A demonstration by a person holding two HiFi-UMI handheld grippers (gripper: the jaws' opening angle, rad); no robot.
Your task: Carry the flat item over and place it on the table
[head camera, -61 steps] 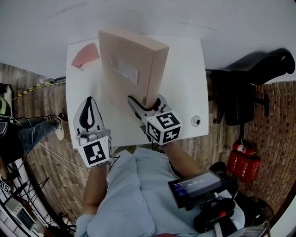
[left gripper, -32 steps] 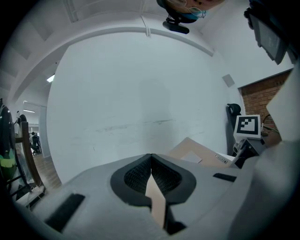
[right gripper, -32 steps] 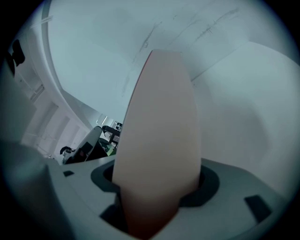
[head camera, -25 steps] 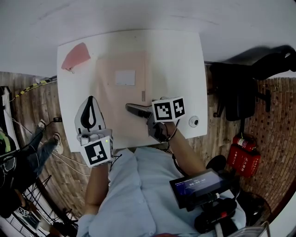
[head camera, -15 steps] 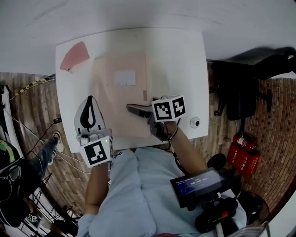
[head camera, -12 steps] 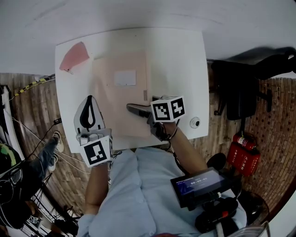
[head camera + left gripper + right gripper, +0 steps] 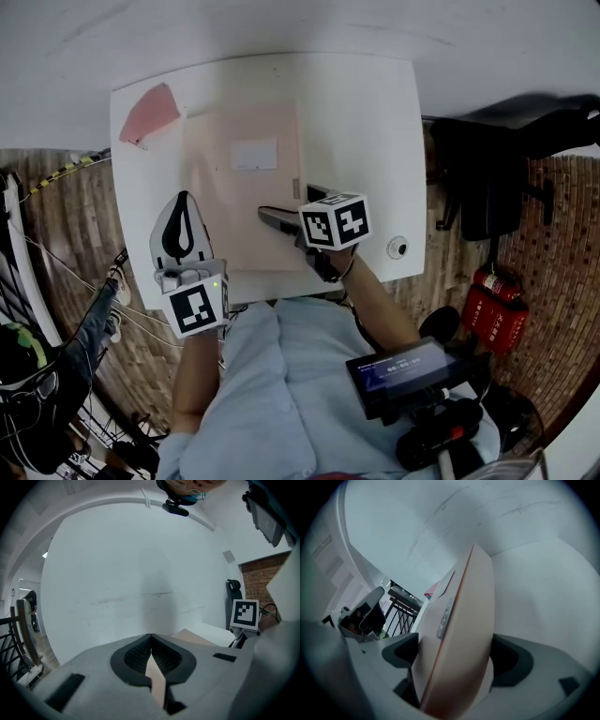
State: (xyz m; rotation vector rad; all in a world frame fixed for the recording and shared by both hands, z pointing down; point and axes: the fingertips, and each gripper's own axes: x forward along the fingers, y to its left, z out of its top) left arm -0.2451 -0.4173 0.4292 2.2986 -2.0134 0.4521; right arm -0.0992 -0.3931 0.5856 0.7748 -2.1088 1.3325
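The box (image 7: 242, 187) is lying flat on the worktop (image 7: 361, 141), its near right edge sitting between the jaws of the right claw (image 7: 292, 208), which are opening. The left claw (image 7: 182, 202) is hanging by the box's near left edge, jaws together. Earlier the right claw was holding the box tilted upright

The right claw (image 7: 457, 660) has its jaws opening, one dark pad on each side of the flat box (image 7: 464, 616), which stands between them with its narrow edge toward the camera. A pale label (image 7: 445, 613) shows on the box's left face. To the right spreads the white worktop (image 7: 539, 597). Beyond the box's far end lies a pink piece (image 7: 432, 590), with a black railing (image 7: 399, 616) at the left under a white wall (image 7: 417, 517).
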